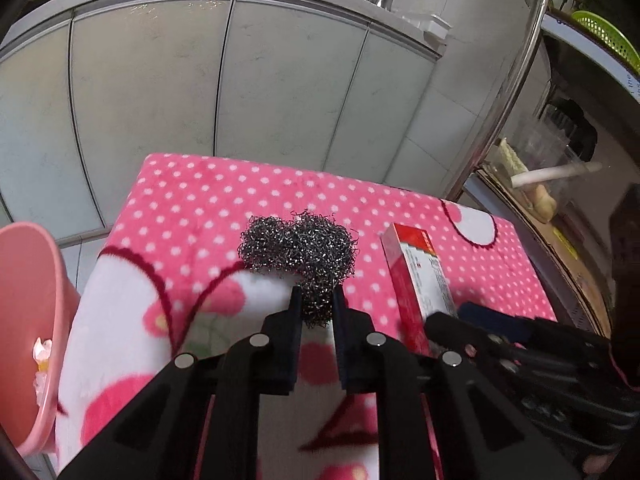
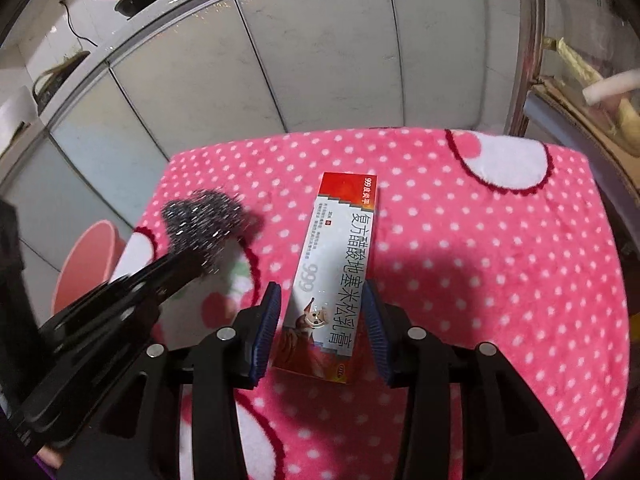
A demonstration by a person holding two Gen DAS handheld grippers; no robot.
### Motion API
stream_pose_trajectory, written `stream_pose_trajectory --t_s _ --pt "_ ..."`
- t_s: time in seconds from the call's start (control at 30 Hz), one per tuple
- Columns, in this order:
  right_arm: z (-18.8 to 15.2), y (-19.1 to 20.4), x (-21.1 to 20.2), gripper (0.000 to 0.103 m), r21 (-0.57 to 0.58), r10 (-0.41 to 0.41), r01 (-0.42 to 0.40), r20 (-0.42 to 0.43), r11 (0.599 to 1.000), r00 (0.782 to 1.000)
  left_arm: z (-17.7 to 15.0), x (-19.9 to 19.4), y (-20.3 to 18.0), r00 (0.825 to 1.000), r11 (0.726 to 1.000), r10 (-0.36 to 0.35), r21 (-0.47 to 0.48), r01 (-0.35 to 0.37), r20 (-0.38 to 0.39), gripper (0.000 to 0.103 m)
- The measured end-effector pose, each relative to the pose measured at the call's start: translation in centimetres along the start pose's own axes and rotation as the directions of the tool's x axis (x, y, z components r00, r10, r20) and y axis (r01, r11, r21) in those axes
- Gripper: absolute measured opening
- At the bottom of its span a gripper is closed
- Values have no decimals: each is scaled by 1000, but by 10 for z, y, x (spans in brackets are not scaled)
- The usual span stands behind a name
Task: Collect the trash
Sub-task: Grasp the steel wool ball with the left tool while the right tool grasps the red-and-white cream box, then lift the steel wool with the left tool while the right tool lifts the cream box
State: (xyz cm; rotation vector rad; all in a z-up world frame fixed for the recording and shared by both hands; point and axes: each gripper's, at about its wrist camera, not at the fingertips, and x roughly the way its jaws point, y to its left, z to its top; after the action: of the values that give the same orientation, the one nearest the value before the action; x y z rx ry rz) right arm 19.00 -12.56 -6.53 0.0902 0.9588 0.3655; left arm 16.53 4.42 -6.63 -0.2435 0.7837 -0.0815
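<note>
A steel wool scrubber (image 1: 298, 252) lies on the pink polka-dot blanket (image 1: 200, 200). My left gripper (image 1: 316, 300) is shut on its near end. From the right wrist view the scrubber (image 2: 204, 220) shows blurred at the tips of the left gripper (image 2: 192, 260). A red and white ointment box (image 2: 340, 276) lies lengthwise on the blanket (image 2: 480, 260). My right gripper (image 2: 322, 304) is open, its blue pads (image 2: 268, 320) on either side of the box's near half with small gaps. The box (image 1: 416, 280) also shows in the left wrist view beside the right gripper (image 1: 460, 320).
A pink bin (image 1: 28, 320) with some scraps inside stands left of the blanket; it also shows in the right wrist view (image 2: 88, 264). Grey cabinet doors (image 1: 200, 80) stand behind. A metal rack (image 1: 520, 80) with shelves and a white roll (image 1: 556, 174) stands at the right.
</note>
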Motion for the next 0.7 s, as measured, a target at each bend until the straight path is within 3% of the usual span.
stream_pose_trajectory --t_s 0.07,0.23,0.43,0.7 --pt "1 2 3 43 -20 -51 51 8 999 999 -3 -4 0 1000 1000 -1 -5 1 2 13" --pt "-1 3 11 43 -38 -72 72 -1 997 997 -11 -18 5 1000 1000 -1 -12 1 0 13" --pt "-9 1 5 43 -42 -65 66 27 997 998 -17 -34 8 1000 1000 -3 -13 3 14 13" --pt "-30 -7 -26 42 5 7 -7 77 1000 997 -26 -51 10 1000 1000 -4 -15 4 24 13"
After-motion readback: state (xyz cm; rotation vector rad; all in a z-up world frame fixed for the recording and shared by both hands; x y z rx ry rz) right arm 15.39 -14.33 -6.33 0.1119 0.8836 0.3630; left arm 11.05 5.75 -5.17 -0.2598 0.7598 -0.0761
